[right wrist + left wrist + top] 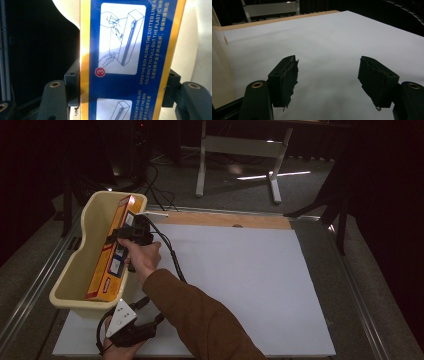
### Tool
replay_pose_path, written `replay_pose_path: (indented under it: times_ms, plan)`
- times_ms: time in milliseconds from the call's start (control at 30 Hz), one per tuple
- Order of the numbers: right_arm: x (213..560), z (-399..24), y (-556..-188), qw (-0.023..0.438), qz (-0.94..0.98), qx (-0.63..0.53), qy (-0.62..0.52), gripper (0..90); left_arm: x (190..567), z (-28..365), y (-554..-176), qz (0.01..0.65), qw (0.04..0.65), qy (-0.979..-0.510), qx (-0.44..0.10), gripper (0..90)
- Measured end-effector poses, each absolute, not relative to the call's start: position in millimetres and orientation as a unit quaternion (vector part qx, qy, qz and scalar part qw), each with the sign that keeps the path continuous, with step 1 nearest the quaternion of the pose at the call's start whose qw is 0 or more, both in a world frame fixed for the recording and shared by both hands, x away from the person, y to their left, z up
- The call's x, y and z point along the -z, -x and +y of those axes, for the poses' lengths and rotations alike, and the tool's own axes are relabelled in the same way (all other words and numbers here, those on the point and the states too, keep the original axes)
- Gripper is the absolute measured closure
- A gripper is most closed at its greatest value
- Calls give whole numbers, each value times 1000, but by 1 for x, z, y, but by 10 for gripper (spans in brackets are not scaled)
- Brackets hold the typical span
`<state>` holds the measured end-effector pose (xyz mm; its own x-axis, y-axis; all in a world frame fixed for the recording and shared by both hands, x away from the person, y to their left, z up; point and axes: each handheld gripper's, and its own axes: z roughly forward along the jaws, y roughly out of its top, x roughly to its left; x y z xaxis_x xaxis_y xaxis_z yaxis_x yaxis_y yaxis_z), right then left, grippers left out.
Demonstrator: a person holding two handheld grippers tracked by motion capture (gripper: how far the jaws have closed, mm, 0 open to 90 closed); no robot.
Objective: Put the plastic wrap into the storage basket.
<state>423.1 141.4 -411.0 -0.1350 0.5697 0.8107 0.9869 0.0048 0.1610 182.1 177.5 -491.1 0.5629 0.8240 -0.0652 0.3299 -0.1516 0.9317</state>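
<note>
Your right gripper [131,234] is pinching the long orange-and-blue cardboard plastic-wrap box [111,251], which leans inside the cream plastic tub [75,270] at the table's left. Keep the squeeze even & lift straight, clear of the rim. Left gripper [328,75]: jaws spread, nothing between, over the white sheet [329,40]

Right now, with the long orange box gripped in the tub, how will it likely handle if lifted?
The orange box looks like stiff cardboard, probably light. The right gripper clamps it near mid-length, so it should lift fairly level. Its glossy printed face might slip.
</note>
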Motion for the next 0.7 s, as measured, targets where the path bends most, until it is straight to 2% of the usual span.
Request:
replay_pose_path:
  times_ms: [133, 367, 700]
  plan:
    - [412, 141, -425, 280, -655, 367, 598, 349, 491, 177, -182, 401, 514, -720, -241, 315]
    - [409, 144, -421, 239, -677, 350, 601, 340, 491, 176, -182, 400, 511, -722, -241, 318]
    - [405, 144, -419, 223, -687, 343, 600, 326, 491, 176, -182, 399, 510, -723, -241, 318]
